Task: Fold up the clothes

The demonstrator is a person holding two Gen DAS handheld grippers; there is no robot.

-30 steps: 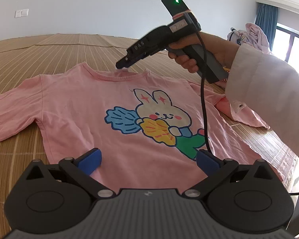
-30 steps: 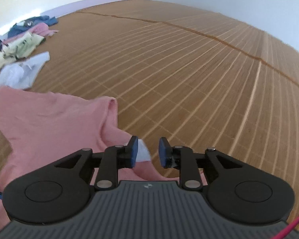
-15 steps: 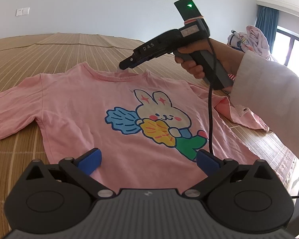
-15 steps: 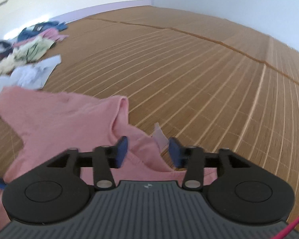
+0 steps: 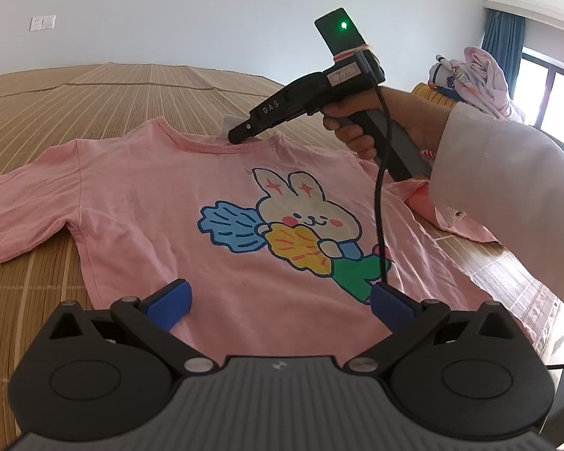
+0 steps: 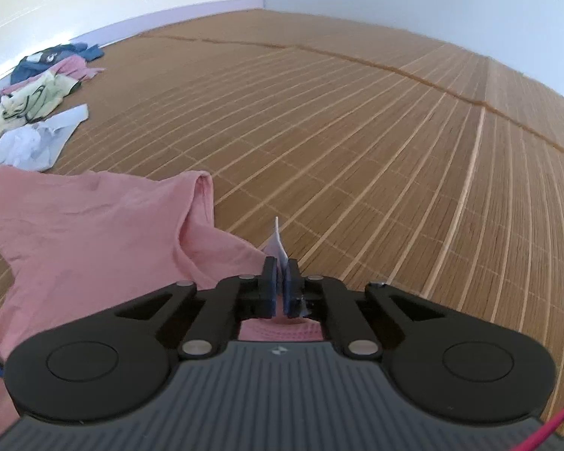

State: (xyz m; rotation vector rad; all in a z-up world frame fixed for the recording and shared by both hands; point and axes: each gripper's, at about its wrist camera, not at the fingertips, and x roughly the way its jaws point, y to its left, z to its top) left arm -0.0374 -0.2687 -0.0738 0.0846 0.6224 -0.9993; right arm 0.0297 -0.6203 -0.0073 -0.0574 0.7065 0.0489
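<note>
A woven bamboo mat (image 5: pixel 94 112) stretches across the room to pale walls, and on it a pink long-sleeved shirt (image 5: pixel 150 206) lies flat, front up, collar toward the far wall and sleeves spread to either side. Its chest carries a cartoon rabbit print (image 5: pixel 300 221) with blue, yellow and green shapes. Off to one side in the right wrist view, a heap of loose clothes (image 6: pixel 30 101) sits well apart from the shirt, and a second bundle of pale garments (image 5: pixel 473 75) rests near the window beyond the person's white sleeve (image 5: pixel 507 195). The person's right hand (image 5: pixel 391 124) holds the right gripper (image 5: pixel 238 136) tilted down at the collar (image 5: pixel 206 146); its blue pads are pressed together on the neckline fabric, with the small white label (image 6: pixel 278 244) standing up just beyond the fingertips. The left gripper (image 5: pixel 278 300) hovers low over the shirt's hem, its blue fingers (image 5: pixel 169 298) spread wide with nothing between them, the cloth lying beneath. A black cable (image 5: pixel 379 188) hangs from the right gripper across the print
</note>
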